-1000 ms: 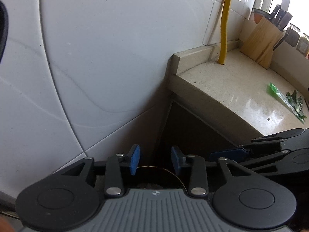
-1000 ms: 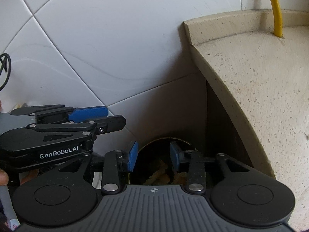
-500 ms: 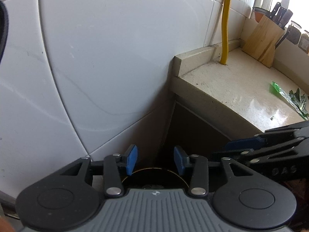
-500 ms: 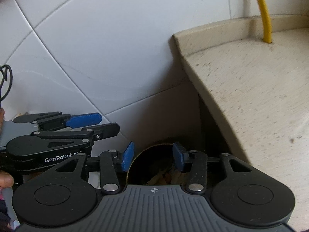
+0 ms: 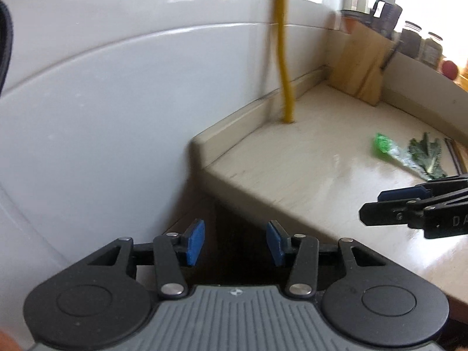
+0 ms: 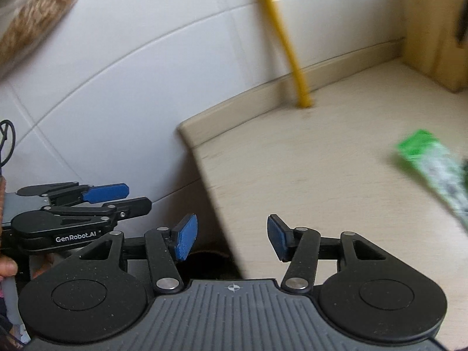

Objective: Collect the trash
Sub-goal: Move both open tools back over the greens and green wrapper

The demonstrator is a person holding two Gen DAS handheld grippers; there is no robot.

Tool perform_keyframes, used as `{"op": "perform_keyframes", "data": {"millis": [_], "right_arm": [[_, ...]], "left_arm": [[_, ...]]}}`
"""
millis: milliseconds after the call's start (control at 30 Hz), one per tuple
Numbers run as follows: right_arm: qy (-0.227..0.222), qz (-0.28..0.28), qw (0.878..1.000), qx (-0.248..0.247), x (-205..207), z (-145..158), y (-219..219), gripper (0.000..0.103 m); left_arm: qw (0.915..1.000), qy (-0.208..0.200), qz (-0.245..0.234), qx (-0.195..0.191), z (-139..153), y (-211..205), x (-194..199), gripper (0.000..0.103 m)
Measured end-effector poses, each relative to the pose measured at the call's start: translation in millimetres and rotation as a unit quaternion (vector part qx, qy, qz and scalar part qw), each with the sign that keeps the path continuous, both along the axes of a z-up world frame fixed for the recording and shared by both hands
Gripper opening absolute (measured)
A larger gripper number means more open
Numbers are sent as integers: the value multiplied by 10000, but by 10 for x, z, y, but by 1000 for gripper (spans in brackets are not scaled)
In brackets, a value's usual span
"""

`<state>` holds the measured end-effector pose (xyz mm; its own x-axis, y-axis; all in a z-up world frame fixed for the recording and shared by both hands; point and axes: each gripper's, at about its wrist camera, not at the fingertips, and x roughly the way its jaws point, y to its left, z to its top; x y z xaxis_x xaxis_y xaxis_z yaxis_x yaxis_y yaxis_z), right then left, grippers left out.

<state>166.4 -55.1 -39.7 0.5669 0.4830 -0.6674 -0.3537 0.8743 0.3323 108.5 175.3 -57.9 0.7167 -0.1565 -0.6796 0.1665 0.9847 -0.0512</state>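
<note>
White glazed wall tiles (image 5: 122,111) fill the left; the beige speckled stone countertop (image 5: 316,175) runs to the right, with a wooden knife block (image 5: 361,67) at its far end and a yellow hose (image 5: 285,73) nearer. A green plastic wrapper (image 6: 433,172) (blurred) lies on the counter's right, beside a dark green leaf (image 5: 425,155). Left gripper (image 5: 235,242) and right gripper (image 6: 232,238) both gape, blue pads apart, empty.

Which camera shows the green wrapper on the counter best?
The left wrist view. There the whole green wrapper lies on the counter beside a leaf, only slightly blurred. In the right wrist view the wrapper looks bigger but is badly smeared by motion, and its far end runs to the picture's edge.
</note>
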Motion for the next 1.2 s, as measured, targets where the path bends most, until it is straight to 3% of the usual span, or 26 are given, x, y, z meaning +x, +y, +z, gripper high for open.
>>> {"op": "perform_keyframes", "data": {"millis": [300, 600, 800, 1000, 1200], "right_arm": [[-89, -1080, 9940, 117, -43, 70, -1019, 64], [185, -2158, 9757, 329, -89, -96, -1989, 67], [264, -2483, 9664, 611, 33, -204, -2362, 67], [430, -2611, 9602, 888, 380, -300, -2551, 68], [563, -2452, 9607, 1170, 591, -411, -2680, 67]], "left_arm": [[9957, -168, -899, 153, 175, -851, 449, 45], [9863, -116, -1647, 71, 163, -1688, 841, 45], [9810, 36, -1938, -13, 119, -2041, 985, 45], [9806, 545, -1837, -410, -21, -2144, 1101, 45], [9707, 1179, -1367, -1589, -195, -1946, 1315, 45]]}}
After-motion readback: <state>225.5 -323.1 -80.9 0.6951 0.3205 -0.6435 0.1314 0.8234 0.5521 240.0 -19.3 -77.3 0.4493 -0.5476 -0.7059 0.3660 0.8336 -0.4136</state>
